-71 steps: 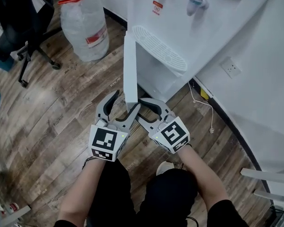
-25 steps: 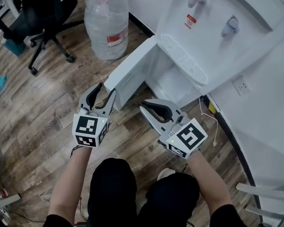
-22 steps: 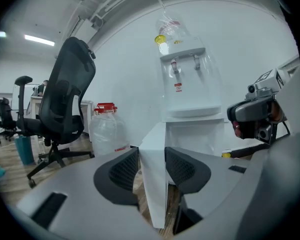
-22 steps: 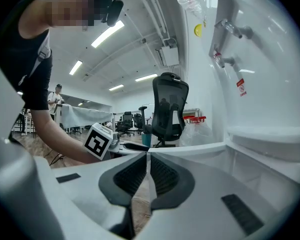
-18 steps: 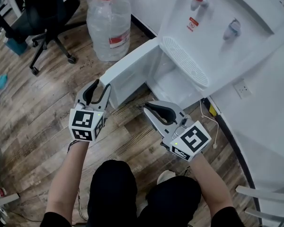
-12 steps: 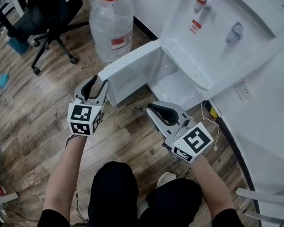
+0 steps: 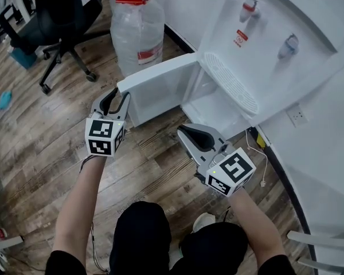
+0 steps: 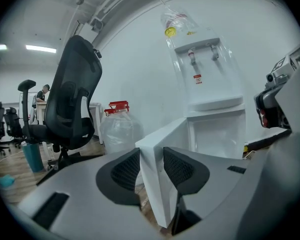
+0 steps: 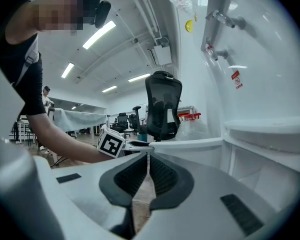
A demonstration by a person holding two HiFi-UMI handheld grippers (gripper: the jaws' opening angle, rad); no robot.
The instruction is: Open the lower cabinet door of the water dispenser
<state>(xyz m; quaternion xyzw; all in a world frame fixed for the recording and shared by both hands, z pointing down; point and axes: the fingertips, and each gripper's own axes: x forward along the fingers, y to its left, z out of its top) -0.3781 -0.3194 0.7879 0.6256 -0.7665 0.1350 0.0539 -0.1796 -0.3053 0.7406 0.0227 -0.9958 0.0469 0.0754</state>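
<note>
The left gripper [image 7: 121, 93] is clamping onto the free edge of the lower cabinet door [image 7: 160, 76]. Its jaws are closing, and in the left gripper view the white door edge [image 8: 157, 184] stands upright between the two ribbed pads [image 8: 126, 170], which lie against its two faces. The door stands swung wide open, running from this gripper away to its hinge on the water dispenser [image 7: 264, 44], ahead and to the right.

The right gripper [image 7: 182, 132] holds nothing. Its jaws are closing and all but together, with only a thin slit of wooden floor [image 9: 141, 194] showing between the pads. It hangs apart from the door, just below the open cabinet compartment [image 7: 209, 105], which lies straight ahead of its tips. The drip tray [image 7: 229, 82] sits above that compartment, further ahead.

Beyond the left gripper, past the door, a large water jug [image 7: 139, 30] with a red cap stands on the floor. A black office chair [image 7: 57, 16] is further off to that gripper's left.
</note>
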